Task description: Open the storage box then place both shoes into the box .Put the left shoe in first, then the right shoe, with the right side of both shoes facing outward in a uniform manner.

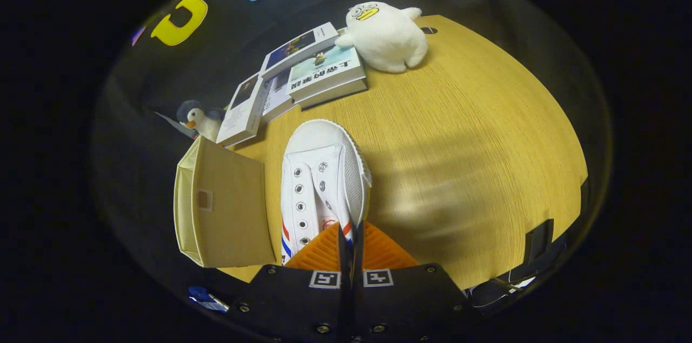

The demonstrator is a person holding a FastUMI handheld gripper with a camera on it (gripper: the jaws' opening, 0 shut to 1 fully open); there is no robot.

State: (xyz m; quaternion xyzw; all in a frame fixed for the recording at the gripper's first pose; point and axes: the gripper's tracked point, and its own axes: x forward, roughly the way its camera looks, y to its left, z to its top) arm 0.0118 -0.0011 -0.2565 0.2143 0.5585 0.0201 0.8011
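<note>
White canvas shoe (323,180) hangs pinched at its collar between the gripper's (350,235) nearly closed fingers, above the table (476,132), just right of the beige storage box (224,208). I cannot tell what is in the box, so I judge packing unfinished.

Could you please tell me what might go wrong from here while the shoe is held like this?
1. The gripper holds the white canvas shoe by a thin edge of its collar, jaws nearly closed on it; the long toe could swing or slip free.
2. The beige fabric storage box stands close beside the shoe, so the toe might catch its wall.
3. The stacked books lie just beyond the toe and could be knocked.
</note>
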